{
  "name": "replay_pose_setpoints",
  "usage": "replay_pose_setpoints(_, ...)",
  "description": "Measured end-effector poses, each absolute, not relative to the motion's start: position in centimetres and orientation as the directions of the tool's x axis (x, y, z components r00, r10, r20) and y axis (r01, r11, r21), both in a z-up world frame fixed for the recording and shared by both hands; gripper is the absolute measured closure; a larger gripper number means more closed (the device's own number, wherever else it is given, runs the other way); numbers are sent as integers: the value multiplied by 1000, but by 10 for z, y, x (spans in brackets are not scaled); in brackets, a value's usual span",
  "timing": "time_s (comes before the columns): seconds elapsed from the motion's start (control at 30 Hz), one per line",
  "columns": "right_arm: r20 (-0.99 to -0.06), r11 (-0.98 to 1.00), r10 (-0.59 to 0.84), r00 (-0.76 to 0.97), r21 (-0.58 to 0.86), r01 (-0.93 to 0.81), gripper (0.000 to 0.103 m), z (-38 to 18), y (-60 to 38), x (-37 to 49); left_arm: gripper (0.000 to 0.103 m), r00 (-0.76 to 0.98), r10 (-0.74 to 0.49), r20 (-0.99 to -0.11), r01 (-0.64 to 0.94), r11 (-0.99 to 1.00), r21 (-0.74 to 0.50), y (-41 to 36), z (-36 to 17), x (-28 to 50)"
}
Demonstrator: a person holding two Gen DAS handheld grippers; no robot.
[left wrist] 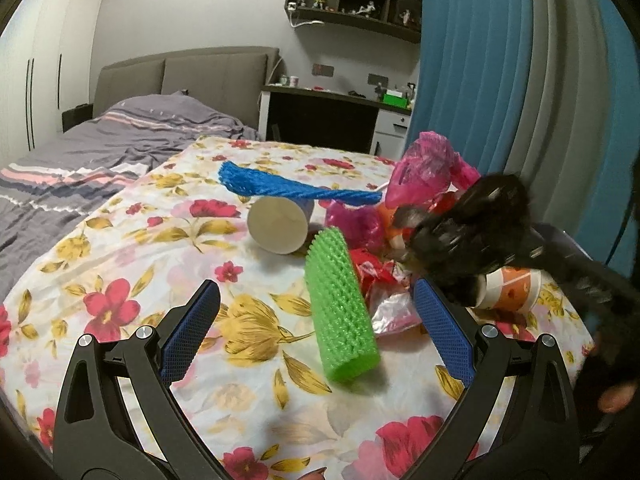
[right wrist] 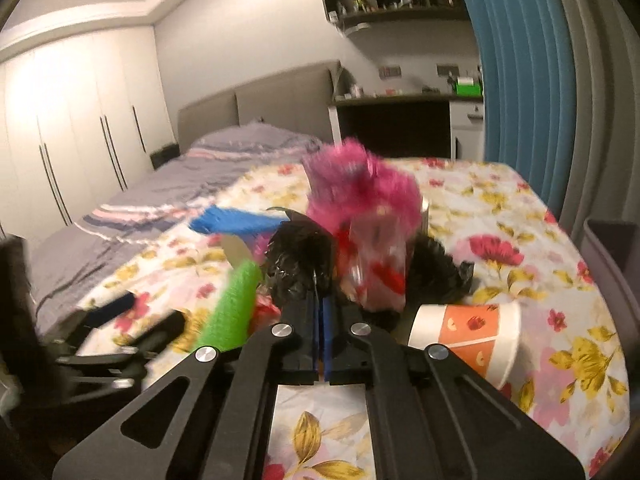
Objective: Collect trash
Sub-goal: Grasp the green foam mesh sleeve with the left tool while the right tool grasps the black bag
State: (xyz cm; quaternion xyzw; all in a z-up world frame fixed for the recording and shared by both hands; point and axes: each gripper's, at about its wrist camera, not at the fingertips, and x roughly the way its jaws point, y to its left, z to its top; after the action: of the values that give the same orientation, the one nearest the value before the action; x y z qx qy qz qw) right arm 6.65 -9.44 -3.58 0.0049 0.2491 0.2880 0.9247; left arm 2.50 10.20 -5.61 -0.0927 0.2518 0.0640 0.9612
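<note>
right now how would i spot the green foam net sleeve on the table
Start at the flowered tablecloth and find the trash pile. The green foam net sleeve lies at the pile's near edge, between the left gripper's open fingers. It is the only bright green, spiky tube; the other net sleeve is blue.

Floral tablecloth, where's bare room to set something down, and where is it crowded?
Free: the floral tablecloth left of the green foam sleeve, toward the bed. Crowded: around the pink bag, wrappers and orange paper cup.
</note>
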Motion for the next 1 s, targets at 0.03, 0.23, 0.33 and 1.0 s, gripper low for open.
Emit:
replay_pose_setpoints(0.03,-445,833,539,715,156,-531,101,-32,-98,64,8,862,73,-502,-169,974,-149,102,-58,27)
replay_pose_setpoints(0.23,-368,841,540,757,187,-508,101,-14,-128,47,18,820,44,-570,-158,976,-152,98,-72,44)
replay_pose_setpoints(0.33,-353,841,540,764,201,-502,101,-11,-140,42,26,794,41,-606,-163,975,-149,98,-80,52)
replay_pose_setpoints(1.0,-320,865,500,805,226,-448,101,-10,-181,27,91,775,10,-631,-184,960,-211,109,-86,49)
